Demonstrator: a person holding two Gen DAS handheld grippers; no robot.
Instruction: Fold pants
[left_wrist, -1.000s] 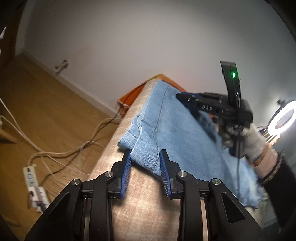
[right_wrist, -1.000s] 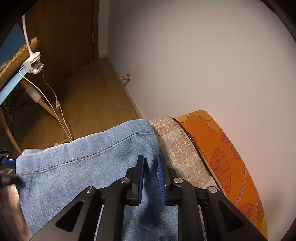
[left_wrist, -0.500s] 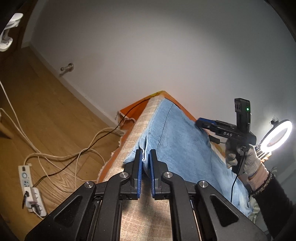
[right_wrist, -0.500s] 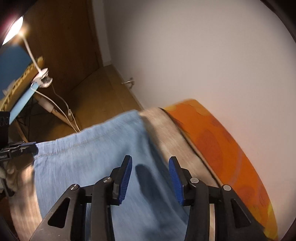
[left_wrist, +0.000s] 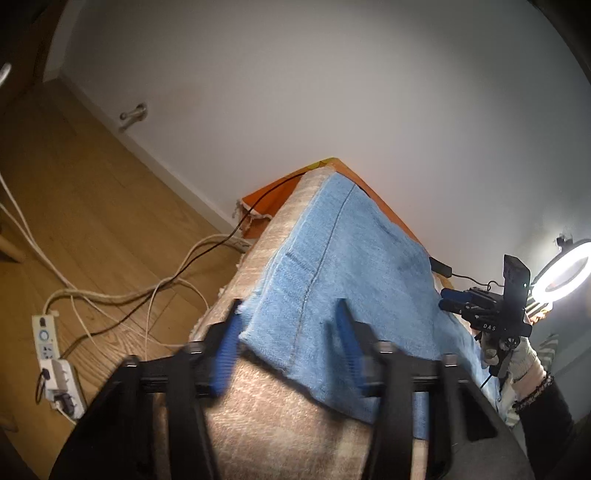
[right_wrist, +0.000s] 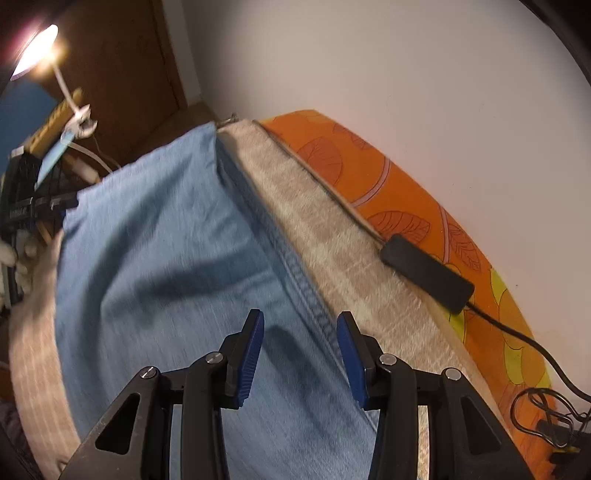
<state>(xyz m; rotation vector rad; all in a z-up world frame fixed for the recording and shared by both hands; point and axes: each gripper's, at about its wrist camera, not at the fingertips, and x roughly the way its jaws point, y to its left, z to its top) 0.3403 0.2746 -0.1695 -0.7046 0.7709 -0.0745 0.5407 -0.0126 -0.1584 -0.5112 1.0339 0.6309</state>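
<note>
The blue denim pants (left_wrist: 343, 266) lie flat on a beige cloth-covered surface (left_wrist: 280, 417). My left gripper (left_wrist: 288, 332) is open and empty, its fingers wide apart over the near edge of the pants. My right gripper (right_wrist: 300, 339) is open and empty, hovering above the pants' side seam (right_wrist: 295, 266). The pants also fill the left of the right wrist view (right_wrist: 155, 251). The right gripper shows in the left wrist view (left_wrist: 448, 299), held by a gloved hand at the far right. The left gripper shows in the right wrist view (right_wrist: 74, 203) at the pants' far corner.
An orange patterned sheet (right_wrist: 399, 192) runs along the white wall. A black adapter (right_wrist: 426, 277) with a cable lies on the surface's edge. A power strip (left_wrist: 50, 354) and cables lie on the wooden floor. A ring light (left_wrist: 563, 273) glows at the right.
My left gripper was shut on the pants' edge half a second ago and has opened and let go. My right gripper opened earlier and has drawn back along the seam.
</note>
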